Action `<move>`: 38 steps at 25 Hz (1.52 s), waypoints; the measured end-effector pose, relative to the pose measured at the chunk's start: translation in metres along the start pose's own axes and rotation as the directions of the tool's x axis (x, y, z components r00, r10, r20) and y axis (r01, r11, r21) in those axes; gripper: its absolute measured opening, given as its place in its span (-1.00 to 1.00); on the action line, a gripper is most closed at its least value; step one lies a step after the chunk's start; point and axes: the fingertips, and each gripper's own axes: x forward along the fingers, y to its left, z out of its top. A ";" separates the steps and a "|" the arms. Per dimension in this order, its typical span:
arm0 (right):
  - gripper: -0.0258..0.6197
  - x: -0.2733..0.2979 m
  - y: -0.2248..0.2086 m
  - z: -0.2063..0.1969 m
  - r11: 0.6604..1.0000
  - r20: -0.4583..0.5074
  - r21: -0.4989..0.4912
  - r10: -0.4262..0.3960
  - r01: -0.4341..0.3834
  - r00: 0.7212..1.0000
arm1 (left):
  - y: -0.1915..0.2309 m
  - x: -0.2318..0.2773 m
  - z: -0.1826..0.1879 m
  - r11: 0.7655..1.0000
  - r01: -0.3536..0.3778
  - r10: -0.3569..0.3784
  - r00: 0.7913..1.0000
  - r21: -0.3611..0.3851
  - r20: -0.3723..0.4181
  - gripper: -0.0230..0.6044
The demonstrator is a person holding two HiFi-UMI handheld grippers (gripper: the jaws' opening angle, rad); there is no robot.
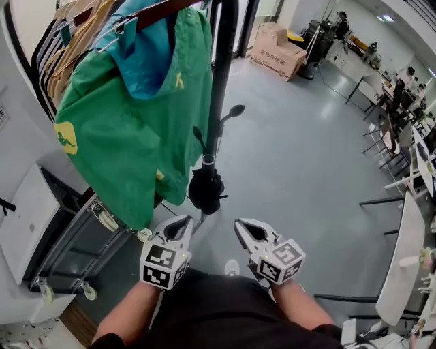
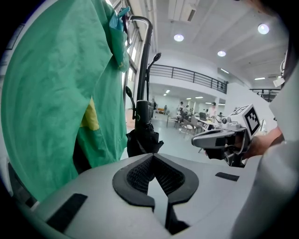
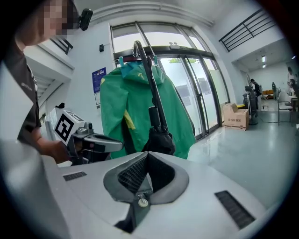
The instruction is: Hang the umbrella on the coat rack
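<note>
Presently the person's left forearm (image 1: pixel 126 315) and right forearm (image 1: pixel 308 312) reach forward side by side at the bottom of the head view, each carrying its tool aimed a little downward towards the coat rack (image 1: pixel 225 27). The left tongs (image 1: pixel 187 221) are closed tip to tip with nothing between the pads. The right tongs (image 1: pixel 240 226) are likewise fully closed and empty. The two tips sit near each other but apart, and neither touches the umbrella. The rack's black pole (image 1: pixel 219 102) rises over the grey floor (image 1: pixel 300 157), and its rail (image 1: pixel 167 9) carries a large green jacket (image 1: pixel 136 129) with paler garments (image 1: pixel 71 34) on hangers behind it. Far off on the floor stands a cardboard box (image 1: pixel 278 49), closed, so its contents cannot be seen. The black folded umbrella (image 1: pixel 206 185) hangs just beside the pole, at the jacket's lower edge. In the right gripper view a thin dark shaft runs up from it to a curved end at the rail.
</note>
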 end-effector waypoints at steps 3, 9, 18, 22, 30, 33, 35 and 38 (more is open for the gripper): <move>-0.89 0.002 0.002 0.000 1.000 -0.004 -0.010 0.002 -0.002 1.000 | 0.000 0.000 0.001 1.000 -0.003 0.003 1.000 -0.001 0.003 -0.88; -0.89 0.004 0.001 0.001 1.000 -0.002 -0.010 -0.002 0.002 1.000 | -0.002 -0.001 0.002 1.000 0.001 -0.001 1.000 0.006 0.002 -0.88; -0.89 0.006 0.001 0.001 1.000 -0.006 -0.024 0.009 -0.009 1.000 | -0.002 -0.002 0.002 1.000 -0.008 0.008 1.000 0.005 0.005 -0.88; -0.89 0.006 0.002 0.001 1.000 -0.007 -0.022 0.014 -0.014 1.000 | -0.002 -0.004 0.005 1.000 -0.012 0.012 1.000 0.002 0.009 -0.88; -0.89 0.009 0.003 0.000 1.000 -0.011 -0.021 0.018 -0.019 1.000 | -0.004 -0.002 0.005 1.000 -0.007 0.007 1.000 -0.002 0.010 -0.88; -0.89 0.010 0.003 0.000 1.000 -0.013 -0.020 0.018 -0.019 1.000 | -0.003 -0.002 0.003 1.000 -0.006 0.006 1.000 0.003 0.006 -0.88; -0.89 0.010 0.003 -0.001 1.000 -0.016 -0.021 0.019 -0.019 1.000 | -0.002 -0.002 0.005 1.000 -0.009 0.009 1.000 -0.003 0.009 -0.88; -0.89 0.011 0.003 -0.001 0.999 -0.019 -0.026 0.024 -0.024 1.000 | 0.001 -0.002 0.005 1.000 -0.016 0.016 1.000 -0.009 0.012 -0.88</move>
